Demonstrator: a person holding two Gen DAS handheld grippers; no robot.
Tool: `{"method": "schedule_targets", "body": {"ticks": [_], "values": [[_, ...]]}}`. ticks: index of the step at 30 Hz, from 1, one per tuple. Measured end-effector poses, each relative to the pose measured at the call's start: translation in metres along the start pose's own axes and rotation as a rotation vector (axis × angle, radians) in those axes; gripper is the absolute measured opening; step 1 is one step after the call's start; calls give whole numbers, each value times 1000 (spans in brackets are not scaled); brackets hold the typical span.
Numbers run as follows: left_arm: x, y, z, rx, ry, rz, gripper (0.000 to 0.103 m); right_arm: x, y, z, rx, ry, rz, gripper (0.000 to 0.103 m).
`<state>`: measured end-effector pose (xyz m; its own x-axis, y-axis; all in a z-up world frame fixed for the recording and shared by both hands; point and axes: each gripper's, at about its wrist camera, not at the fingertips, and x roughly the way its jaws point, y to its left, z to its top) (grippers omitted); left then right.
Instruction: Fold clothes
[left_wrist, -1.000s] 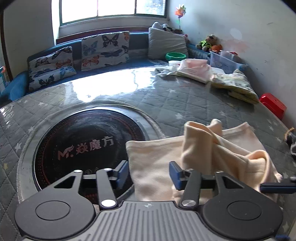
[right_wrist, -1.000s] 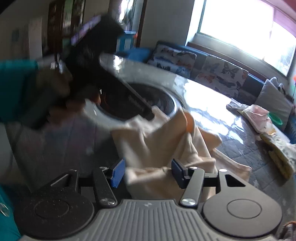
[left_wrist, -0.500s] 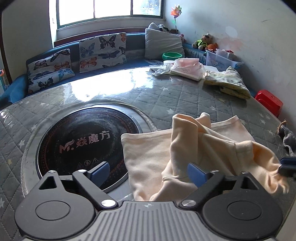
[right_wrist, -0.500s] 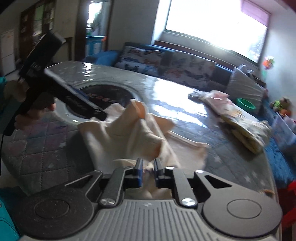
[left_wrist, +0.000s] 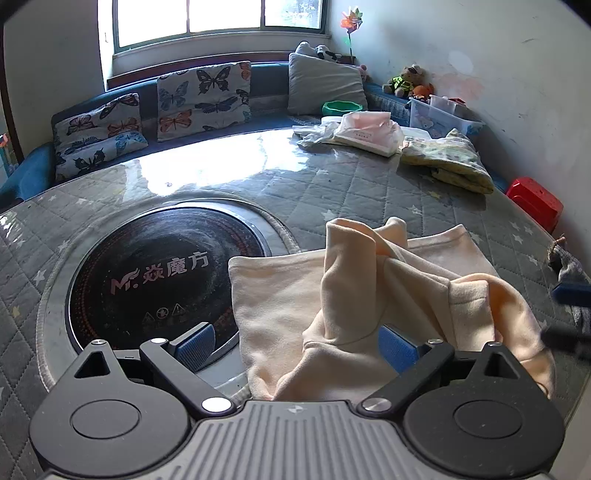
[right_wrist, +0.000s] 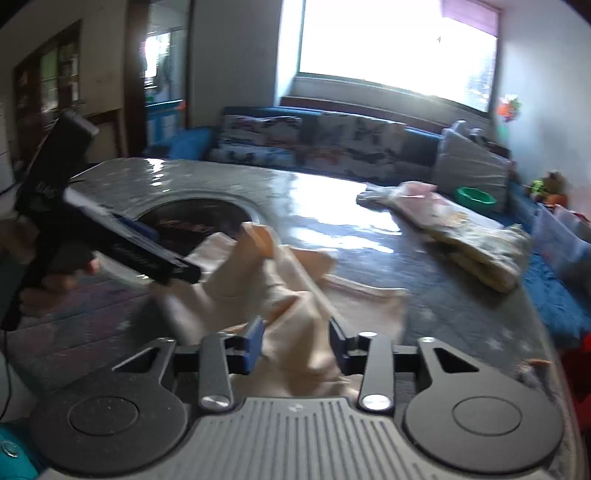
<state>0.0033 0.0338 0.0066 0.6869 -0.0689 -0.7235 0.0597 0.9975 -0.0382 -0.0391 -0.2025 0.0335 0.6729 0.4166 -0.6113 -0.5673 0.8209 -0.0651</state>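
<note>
Two claws: both spread, neither clamping cloth.
Left claw (left_wrist: 295, 345): wide apart, crumpled cream cotton garment (left_wrist: 373, 295) bunched between its fingers.
Right claw (right_wrist: 297, 341): parted, garment (right_wrist: 291, 295) loose between pads.

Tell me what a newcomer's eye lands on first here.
First, the crumpled cream garment heaped on the quilted grey table, right in front of both open claws: the left claw straddles its near edge, and the right claw has cloth between its fingers. Next, the round black cooktop with red lettering sunk into the table, partly under the garment's left edge. Beyond, a butterfly-print cushion stands under the bright window.
</note>
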Motion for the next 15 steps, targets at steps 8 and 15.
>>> {"method": "schedule_targets", "body": {"ticks": [8, 15], "values": [[-4, 1, -2, 2, 24, 21, 101, 20, 5, -5, 25, 45, 4, 47], [-6, -2, -7, -10, 38, 20, 103, 11, -4, -4, 114, 15, -9, 53]]}}
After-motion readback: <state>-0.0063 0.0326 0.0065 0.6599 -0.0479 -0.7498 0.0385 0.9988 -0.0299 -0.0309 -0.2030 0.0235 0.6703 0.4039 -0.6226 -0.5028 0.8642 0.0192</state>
